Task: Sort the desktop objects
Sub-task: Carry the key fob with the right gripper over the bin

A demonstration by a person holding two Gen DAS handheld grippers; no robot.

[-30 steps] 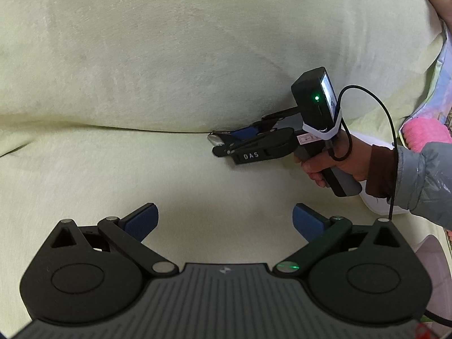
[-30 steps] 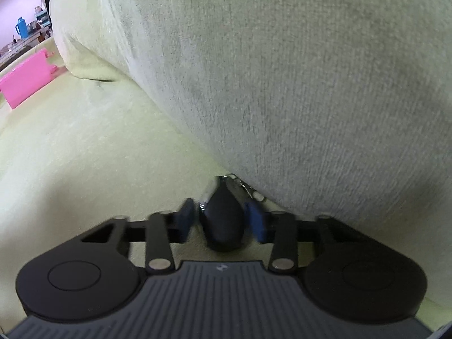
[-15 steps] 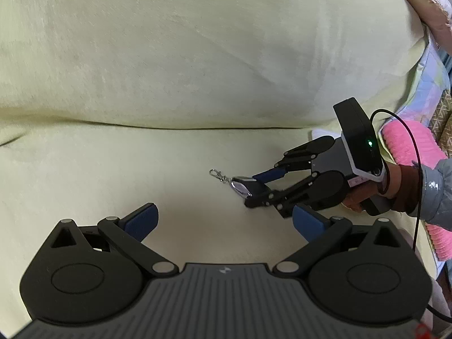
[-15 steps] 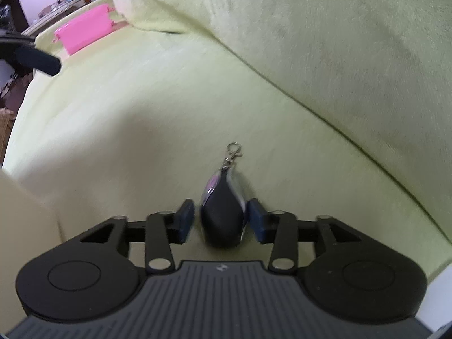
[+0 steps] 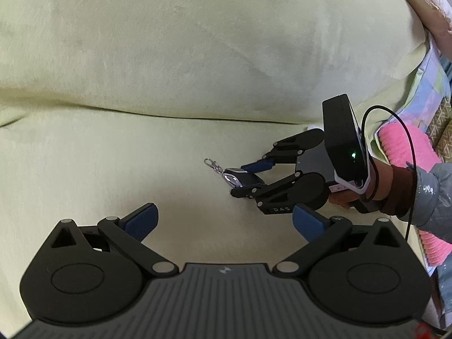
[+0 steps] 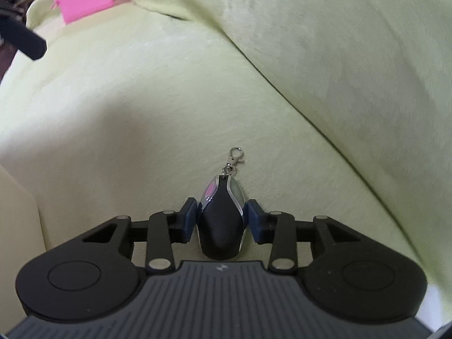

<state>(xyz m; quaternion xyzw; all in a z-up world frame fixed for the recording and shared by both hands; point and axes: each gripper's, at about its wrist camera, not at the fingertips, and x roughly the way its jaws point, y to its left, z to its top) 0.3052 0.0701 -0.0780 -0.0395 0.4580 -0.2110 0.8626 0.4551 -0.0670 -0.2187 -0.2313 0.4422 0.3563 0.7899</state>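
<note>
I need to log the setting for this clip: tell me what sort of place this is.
Probably a living room at home, not a desk. The key fob held by the right gripper lies over a pale green sofa seat, with its back cushion behind and a pink fluffy item nearby.

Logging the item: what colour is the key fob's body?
Black key fob with silver trim, clearest in right wrist view.

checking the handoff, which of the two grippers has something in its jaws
The right gripper: its jaws are closed on the black key fob with the metal clasp. The left gripper has wide-open, empty jaws.
</note>
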